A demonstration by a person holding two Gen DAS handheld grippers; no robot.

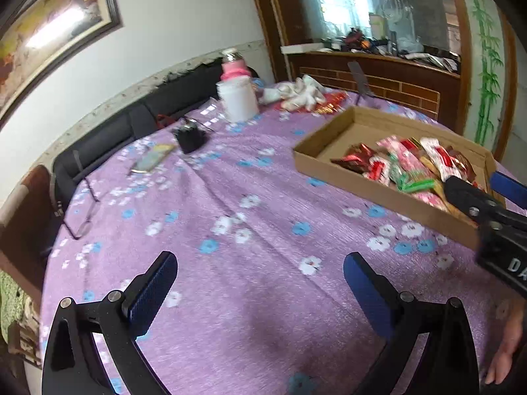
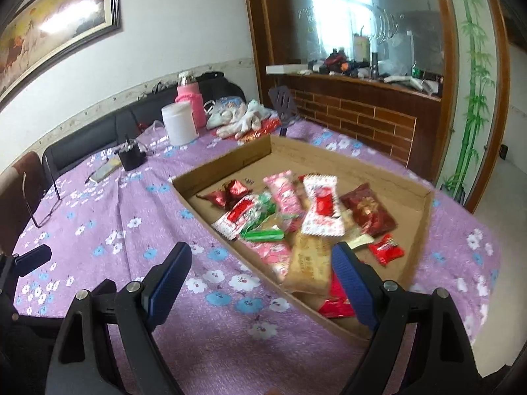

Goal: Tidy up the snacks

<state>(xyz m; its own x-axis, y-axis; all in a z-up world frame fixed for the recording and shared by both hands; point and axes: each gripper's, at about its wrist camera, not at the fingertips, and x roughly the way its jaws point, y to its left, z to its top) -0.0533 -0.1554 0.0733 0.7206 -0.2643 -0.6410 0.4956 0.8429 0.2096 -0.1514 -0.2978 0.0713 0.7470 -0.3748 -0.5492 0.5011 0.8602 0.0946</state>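
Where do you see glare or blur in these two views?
Left wrist view: glare whitens the framed painting, and the cardboard tray and snacks are motion-smeared. Right wrist view: the same painting glares, the window is blown out, and the snacks are soft.

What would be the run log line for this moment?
left gripper: jaws open, empty | right gripper: jaws open, empty | snacks: in cardboard tray
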